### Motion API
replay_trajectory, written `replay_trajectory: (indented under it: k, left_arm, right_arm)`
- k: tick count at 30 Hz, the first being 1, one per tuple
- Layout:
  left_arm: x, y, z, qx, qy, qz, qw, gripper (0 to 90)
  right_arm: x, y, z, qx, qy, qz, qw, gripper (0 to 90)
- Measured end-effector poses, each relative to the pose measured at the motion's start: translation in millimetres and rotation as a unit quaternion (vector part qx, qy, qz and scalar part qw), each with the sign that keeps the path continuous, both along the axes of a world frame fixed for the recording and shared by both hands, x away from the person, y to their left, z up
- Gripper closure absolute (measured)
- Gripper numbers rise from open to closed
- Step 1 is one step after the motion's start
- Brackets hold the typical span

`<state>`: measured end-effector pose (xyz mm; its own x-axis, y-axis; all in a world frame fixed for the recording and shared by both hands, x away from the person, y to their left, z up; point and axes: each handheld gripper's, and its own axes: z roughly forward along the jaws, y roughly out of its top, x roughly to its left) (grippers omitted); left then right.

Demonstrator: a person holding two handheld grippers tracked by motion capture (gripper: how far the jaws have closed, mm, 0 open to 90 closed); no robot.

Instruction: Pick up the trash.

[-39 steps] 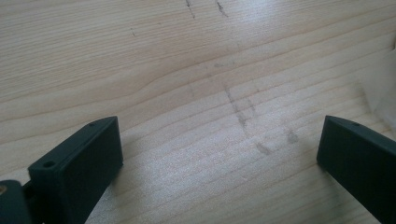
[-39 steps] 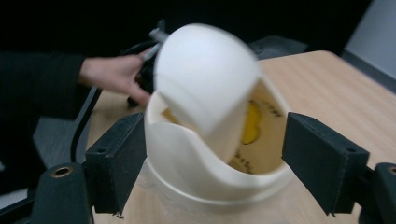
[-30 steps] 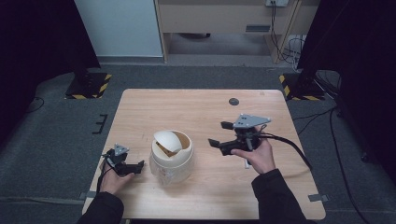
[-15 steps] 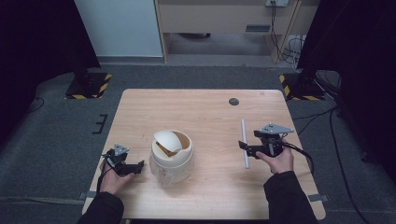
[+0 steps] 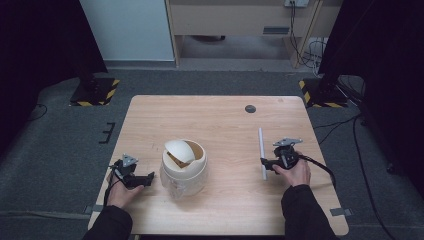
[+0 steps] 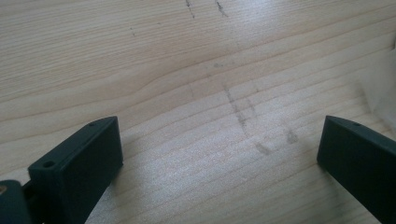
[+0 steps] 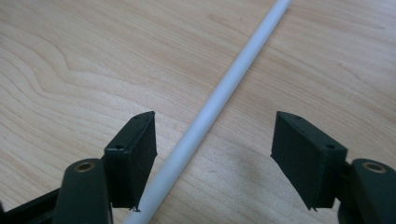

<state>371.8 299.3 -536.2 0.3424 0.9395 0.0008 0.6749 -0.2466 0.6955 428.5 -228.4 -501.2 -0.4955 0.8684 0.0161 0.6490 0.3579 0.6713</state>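
Right gripper (image 7: pixel 212 158) jaws closing, still apart, white rod (image 7: pixel 219 98) between them near one jaw; left gripper (image 6: pixel 219 163) jaws wide over bare counter (image 6: pixel 187 70).

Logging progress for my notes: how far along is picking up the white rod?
Done: the right gripper is down at the table, straddling the white rod. In hand: its jaws have just been closing, but neither pad presses the rod. Left: the grip and lift. The left gripper rests open beside the bin.

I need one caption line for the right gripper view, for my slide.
Right gripper, jaws closing but not yet gripping, straddles a white rod lying flat on the wooden table.
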Motion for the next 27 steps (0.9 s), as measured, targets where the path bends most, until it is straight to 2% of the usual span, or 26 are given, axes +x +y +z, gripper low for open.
replay_trajectory:
  k: [4,6,9,12,18,22,23,27]
  left_arm:
    - [0.0,0.0,0.0,0.000,0.000,0.000,1.0000,0.0]
    - [0.0,-0.1,0.0,0.000,0.000,0.000,1.0000,0.0]
    - [0.0,-0.3,0.0,0.000,0.000,0.001,1.0000,0.0]
    - [0.1,-0.4,0.0,0.000,0.000,0.002,1.0000,0.0]
    - [0.1,-0.6,0.0,0.000,0.000,0.003,1.0000,0.0]
    - [0.1,-0.6,-0.1,0.000,0.000,0.003,1.0000,0.0]
    - [0.1,-0.6,0.0,0.000,0.000,0.003,1.0000,0.0]
    - [0.1,-0.6,0.0,0.000,0.000,0.003,1.0000,0.0]
  right_arm:
    - [1.1,1.5,-4.0,-0.006,0.000,-0.002,1.0000,36.5]
    - [1.6,1.8,-6.6,0.007,0.008,-0.005,0.9999,37.6]
    - [3.9,1.2,-10.1,0.000,0.010,-0.008,0.9999,41.8]
    - [6.2,1.8,-11.8,0.014,0.016,-0.017,0.9996,45.2]
    - [14.5,8.6,-18.5,0.001,0.031,-0.015,0.9994,52.2]
    - [16.4,11.9,-18.4,-0.009,0.026,-0.008,0.9996,57.3]
    - [15.7,12.5,-18.2,-0.017,0.022,-0.005,0.9996,61.5]
    - [14.7,12.3,-17.9,-0.017,0.023,-0.006,0.9996,66.2]
